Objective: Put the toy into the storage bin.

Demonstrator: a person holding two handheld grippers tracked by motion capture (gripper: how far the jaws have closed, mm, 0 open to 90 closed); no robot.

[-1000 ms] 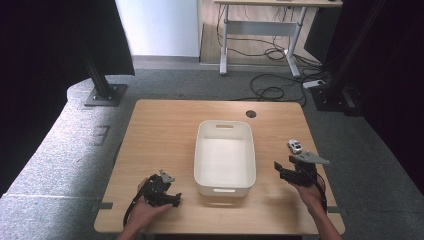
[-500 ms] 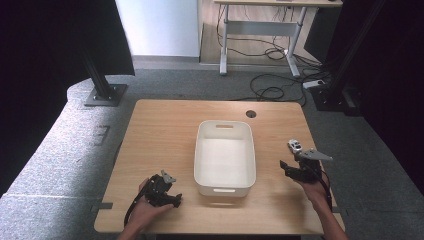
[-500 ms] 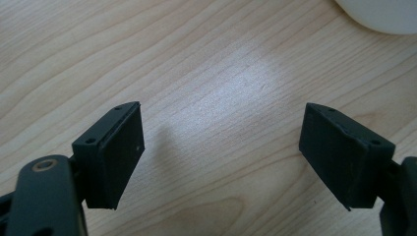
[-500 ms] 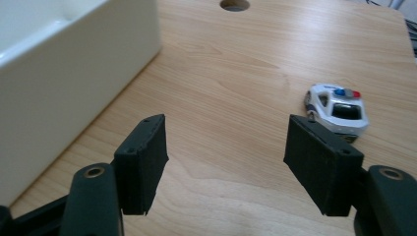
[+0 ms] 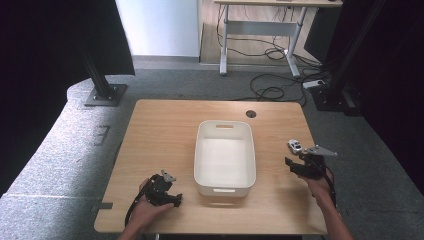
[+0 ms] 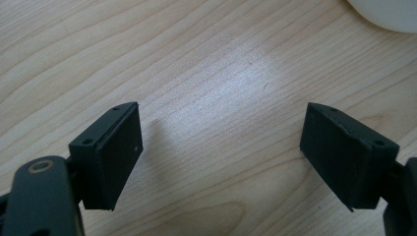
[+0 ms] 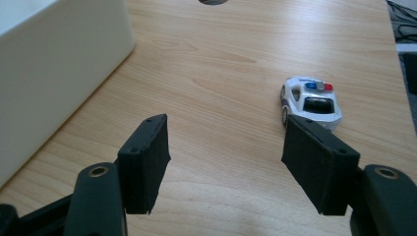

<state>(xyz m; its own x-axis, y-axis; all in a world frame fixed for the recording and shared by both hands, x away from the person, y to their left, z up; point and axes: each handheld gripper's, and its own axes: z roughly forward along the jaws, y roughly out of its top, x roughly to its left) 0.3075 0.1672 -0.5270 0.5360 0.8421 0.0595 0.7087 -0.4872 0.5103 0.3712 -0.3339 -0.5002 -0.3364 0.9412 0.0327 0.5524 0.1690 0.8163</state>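
Nearest, at the table's (image 5: 165,120) front edge: left gripper (image 5: 169,196) resting low on the bare wood, jaws spread wide with nothing between them, a rounded white edge just visible at the top right of the left gripper view, probably the bin's corner. Over on the right side, right gripper (image 7: 223,157) aimed across the tabletop, jaws wide apart though just been closing a little, only bare wood in the gap. Just beyond its right-hand jaw, a small white toy police car (image 7: 311,103) with red and blue roof lights, standing on its wheels on the wood, not gripped; touching the jaw tip or merely behind it, hard to tell. Mid-table, a white plastic bin (image 5: 225,186), well apart from the car. Farther back, a round cable hole (image 5: 251,114) near the table's far edge.
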